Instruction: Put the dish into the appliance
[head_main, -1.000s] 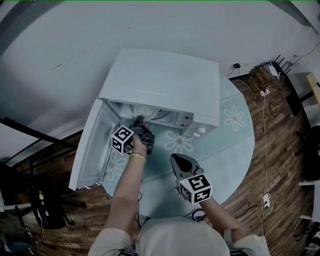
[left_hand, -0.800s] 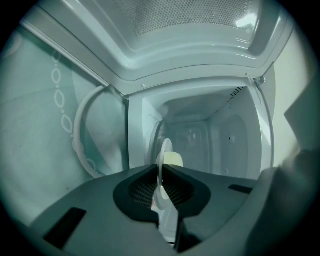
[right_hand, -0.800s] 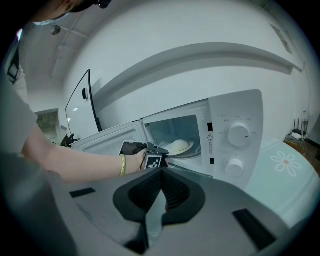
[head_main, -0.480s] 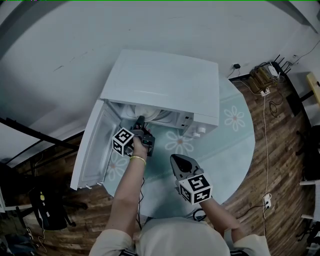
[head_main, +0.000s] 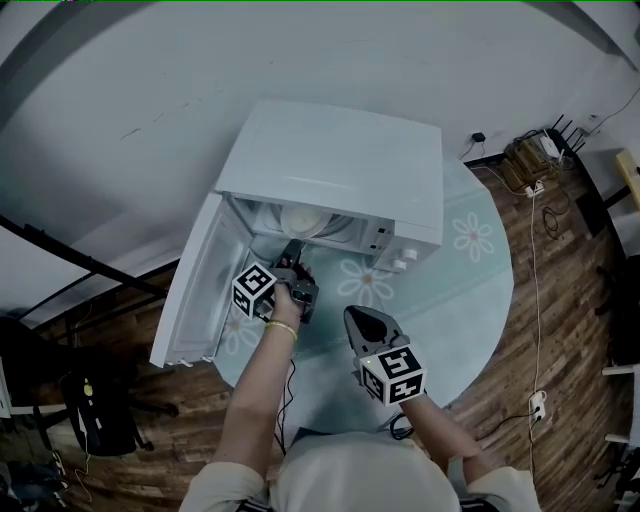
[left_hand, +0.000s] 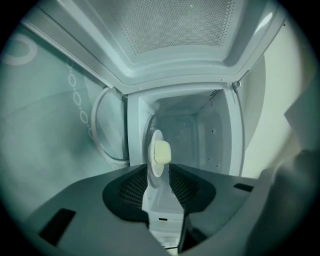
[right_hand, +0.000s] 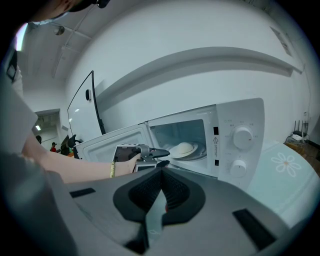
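The white microwave (head_main: 340, 170) stands on the round table with its door (head_main: 200, 290) swung open to the left. The dish (head_main: 305, 222) lies inside on the turntable with a pale bun on it. It also shows in the right gripper view as dish (right_hand: 186, 149) and edge-on, far ahead, in the left gripper view as dish (left_hand: 156, 159). My left gripper (head_main: 293, 262) is at the oven's mouth, turned on its side. Its jaws are opening with nothing between the pads, and the tips of this left gripper (right_hand: 162, 151) stand short of the plate. My right gripper (head_main: 358, 318) hovers shut and empty over the table's front.
The table (head_main: 470, 290) wears a pale cloth with flower prints. Two control knobs (right_hand: 243, 136) sit on the oven's right front. The open door (right_hand: 100, 142) blocks the left side. A white wall runs behind, and cables and a power strip (head_main: 530, 180) lie on the wooden floor at right.
The left gripper has drawn back a little from the oven cavity toward me, and the dish stays inside. The right gripper has kept its place.
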